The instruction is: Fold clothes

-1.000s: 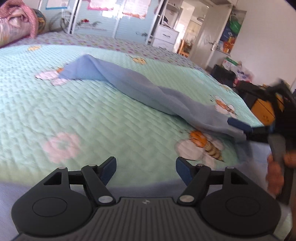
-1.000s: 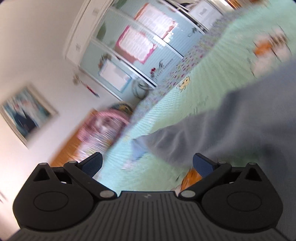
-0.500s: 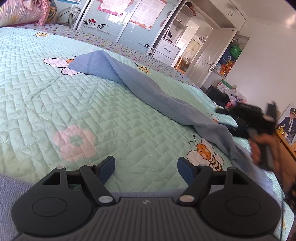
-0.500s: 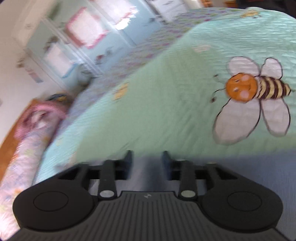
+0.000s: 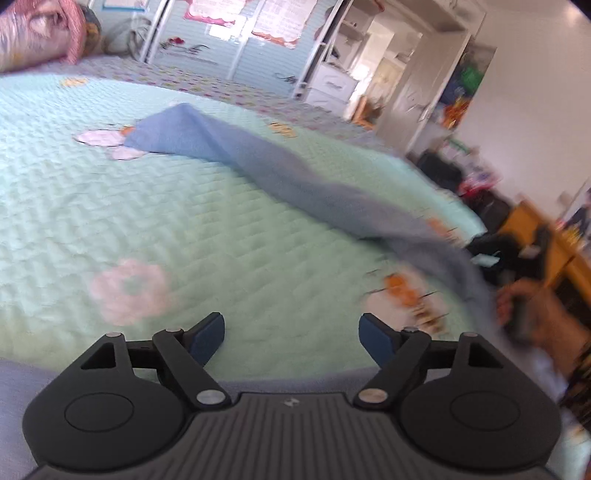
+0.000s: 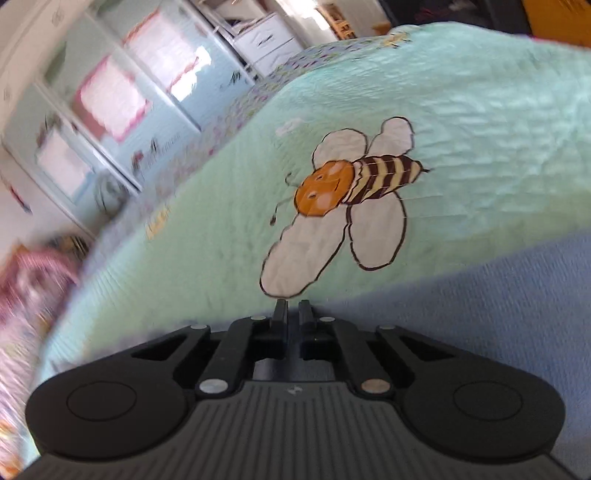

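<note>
Blue garment (image 5: 280,173) lies stretched across the bed (image 5: 184,229), on a mint-green quilted bedspread with flower and bee prints. One end sits bunched at the far left beside a white flower print; the cloth runs as a long rumpled band diagonally toward the near right edge of the bed, where it drops off the side. More blue cloth shows along the bottom edge of the left wrist view, under the tool body.

Left hand-held gripper (image 5: 291,338): jaws wide and opening, nothing between the blue pads, only bare bedspread ahead of it. It points out over the near edge of the bed, with a pink flower print (image 5: 129,290) just ahead to the left.

Right hand-held gripper (image 6: 293,314): jaws closing, nearly together with a thin slit left. The tips sit right at the border where blue cloth meets the bedspread; whether the pads pinch the cloth edge cannot be told, since the tips hide it. Blue cloth fills the lower right of the right wrist view. A bee print (image 6: 343,192) lies just beyond the tips.

In the left wrist view the person's right hand (image 5: 532,314) shows blurred at the right edge of the bed, next to the hanging end of the garment. Background: wardrobe doors with posters, white drawers, a rolled pink quilt (image 5: 37,33) at the far left.
</note>
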`<action>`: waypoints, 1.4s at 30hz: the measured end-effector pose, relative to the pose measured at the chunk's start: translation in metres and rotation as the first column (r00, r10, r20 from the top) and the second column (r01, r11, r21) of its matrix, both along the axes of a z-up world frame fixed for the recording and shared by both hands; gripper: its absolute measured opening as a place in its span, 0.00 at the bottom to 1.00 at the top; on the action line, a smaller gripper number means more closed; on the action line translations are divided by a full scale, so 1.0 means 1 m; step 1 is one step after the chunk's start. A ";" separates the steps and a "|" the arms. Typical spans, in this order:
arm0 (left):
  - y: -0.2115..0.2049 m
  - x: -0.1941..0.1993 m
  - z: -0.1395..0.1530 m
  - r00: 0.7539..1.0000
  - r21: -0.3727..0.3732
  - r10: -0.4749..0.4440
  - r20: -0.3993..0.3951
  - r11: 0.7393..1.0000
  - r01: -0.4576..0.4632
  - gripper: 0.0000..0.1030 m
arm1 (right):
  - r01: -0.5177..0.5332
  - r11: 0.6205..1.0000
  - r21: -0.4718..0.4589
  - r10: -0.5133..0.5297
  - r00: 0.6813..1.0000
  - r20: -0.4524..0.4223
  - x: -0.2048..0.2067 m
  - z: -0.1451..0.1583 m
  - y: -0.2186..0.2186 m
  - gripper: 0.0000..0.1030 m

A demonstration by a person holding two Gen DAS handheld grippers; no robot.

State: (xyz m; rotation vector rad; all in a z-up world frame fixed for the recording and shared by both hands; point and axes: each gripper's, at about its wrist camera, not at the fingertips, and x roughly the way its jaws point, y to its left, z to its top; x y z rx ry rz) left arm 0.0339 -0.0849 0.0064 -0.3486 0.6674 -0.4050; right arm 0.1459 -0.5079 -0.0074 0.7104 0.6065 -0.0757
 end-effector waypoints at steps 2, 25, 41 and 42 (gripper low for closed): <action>-0.008 0.007 0.007 1.000 -0.091 -0.020 -0.020 0.996 0.018 0.80 | -0.023 1.000 0.008 0.022 0.999 0.041 -0.009 -0.002 0.002 0.12; -0.097 0.115 -0.031 0.984 -0.374 0.009 -0.180 0.924 -0.077 0.47 | -0.085 0.989 0.123 0.059 0.979 0.196 -0.031 -0.022 -0.006 0.24; -0.053 0.097 -0.029 0.960 -0.480 0.227 -0.167 0.832 -0.280 0.51 | -0.088 0.987 0.136 0.058 0.976 0.209 -0.033 -0.025 -0.006 0.24; -0.051 0.101 -0.031 0.956 -0.490 0.230 -0.183 0.822 -0.291 0.51 | -0.088 0.987 0.136 0.058 0.976 0.210 -0.033 -0.025 -0.006 0.24</action>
